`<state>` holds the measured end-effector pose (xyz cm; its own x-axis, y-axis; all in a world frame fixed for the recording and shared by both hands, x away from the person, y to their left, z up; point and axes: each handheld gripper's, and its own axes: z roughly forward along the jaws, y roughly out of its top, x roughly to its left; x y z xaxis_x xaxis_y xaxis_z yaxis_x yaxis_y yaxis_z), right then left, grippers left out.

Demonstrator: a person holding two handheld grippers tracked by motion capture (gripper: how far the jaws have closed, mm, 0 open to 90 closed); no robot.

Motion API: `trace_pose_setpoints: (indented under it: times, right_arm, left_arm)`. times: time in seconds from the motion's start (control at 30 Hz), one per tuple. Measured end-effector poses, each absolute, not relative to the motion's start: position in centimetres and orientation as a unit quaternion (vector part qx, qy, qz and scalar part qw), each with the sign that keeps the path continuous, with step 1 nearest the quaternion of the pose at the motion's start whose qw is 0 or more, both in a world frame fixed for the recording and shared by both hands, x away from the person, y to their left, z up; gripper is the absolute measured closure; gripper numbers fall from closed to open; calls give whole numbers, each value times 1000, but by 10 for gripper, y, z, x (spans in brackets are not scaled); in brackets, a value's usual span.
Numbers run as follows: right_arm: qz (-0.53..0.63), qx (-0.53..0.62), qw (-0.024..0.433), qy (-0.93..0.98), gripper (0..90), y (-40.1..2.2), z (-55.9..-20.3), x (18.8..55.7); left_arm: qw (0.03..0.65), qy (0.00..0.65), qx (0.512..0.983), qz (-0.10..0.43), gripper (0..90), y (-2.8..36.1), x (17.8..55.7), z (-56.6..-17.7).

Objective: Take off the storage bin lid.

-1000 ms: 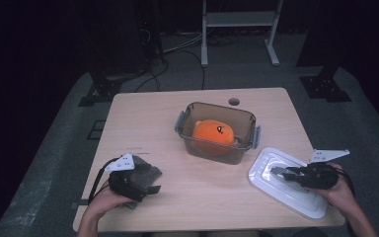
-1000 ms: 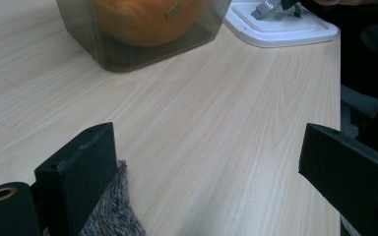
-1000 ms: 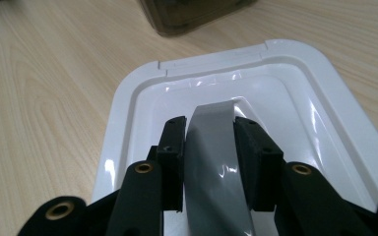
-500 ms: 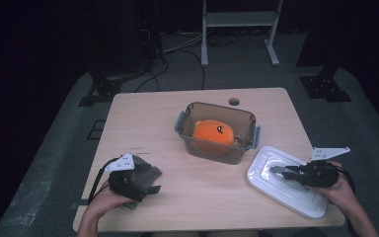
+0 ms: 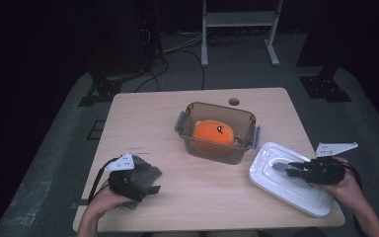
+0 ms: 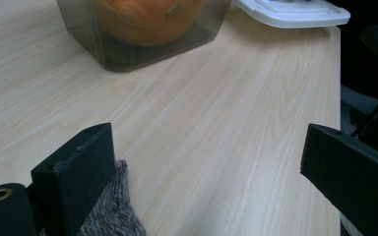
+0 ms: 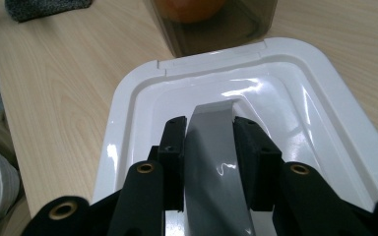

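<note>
Lid handle (image 7: 211, 147) sits clamped between right gripper (image 7: 209, 129) fingers (image 7: 173, 142).

My tabletop (image 5: 202, 192) is evenly lit while the room beyond it sinks into darkness; glare streaks the white lid (image 7: 285, 93), and nearby jaws blur.

I see a pale wood-grain table (image 5: 177, 123), a smoky translucent brown container (image 5: 217, 132) holding an orange plush toy (image 5: 212, 134), and a glossy white lid (image 7: 142, 103) with a grey handle (image 7: 211, 147). My black jaws flank a speckled grey, possibly fuzzy cloth (image 6: 110, 216).
</note>
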<state>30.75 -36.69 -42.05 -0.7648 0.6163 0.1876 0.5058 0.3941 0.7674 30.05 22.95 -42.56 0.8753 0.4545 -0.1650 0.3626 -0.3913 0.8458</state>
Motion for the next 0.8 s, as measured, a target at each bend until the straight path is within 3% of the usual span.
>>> trace_pose_setpoints:
  times: [0.8]
  right_arm:
    - [441, 321, 85, 834, 660, -378, -363, 295]
  left_arm:
    - [493, 246, 833, 46, 39, 229, 302, -427]
